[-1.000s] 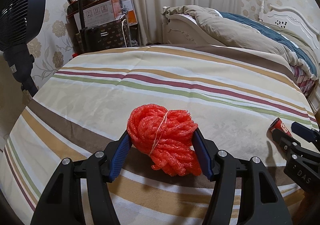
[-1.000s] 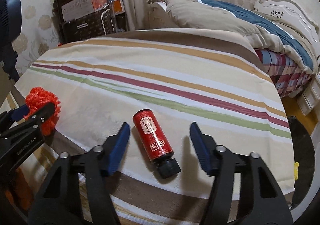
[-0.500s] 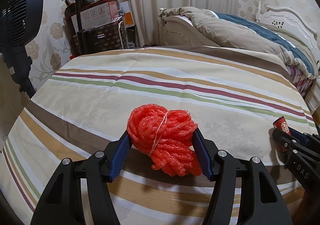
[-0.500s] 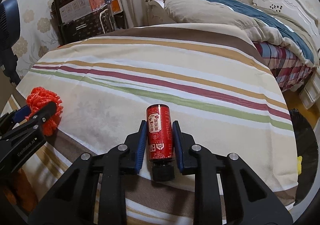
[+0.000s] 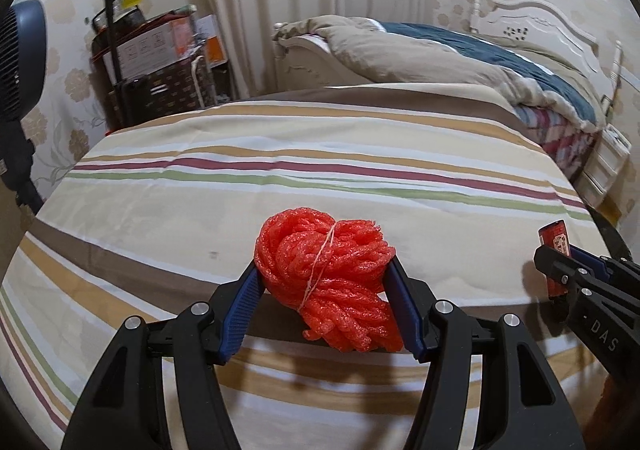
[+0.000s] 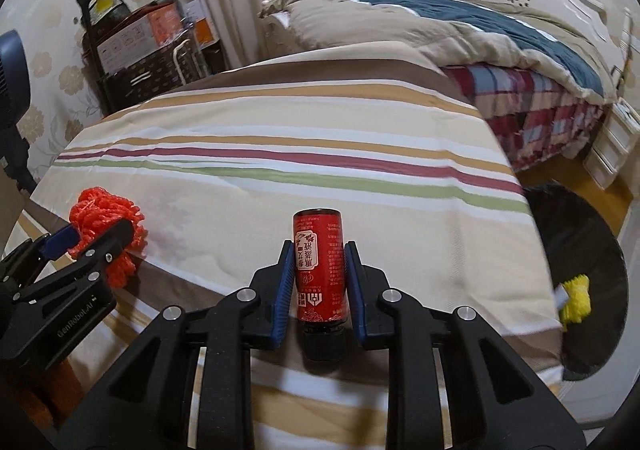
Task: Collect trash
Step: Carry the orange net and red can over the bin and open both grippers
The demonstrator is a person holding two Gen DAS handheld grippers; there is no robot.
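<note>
- While the left claw (image 5: 326, 286) is clamped on a red net (image 5: 326, 274), the bundle is held above the near edge of the striped bench (image 5: 280, 170), left of the middle.
- A red bottle (image 6: 319, 266) is gripped between the blue pads (image 6: 282, 290) of the right claw (image 6: 318, 274), cap toward the camera, near the bench's front edge.
- A yellow net (image 6: 576, 298) is seen in a dark bag (image 6: 580, 234) beside the right edge.

Foam net bundle (image 5: 326, 278) rough, matt, bottle (image 6: 319, 266) glossy w/ paper label, striped sheet (image 5: 320, 170) smooth cloth
</note>
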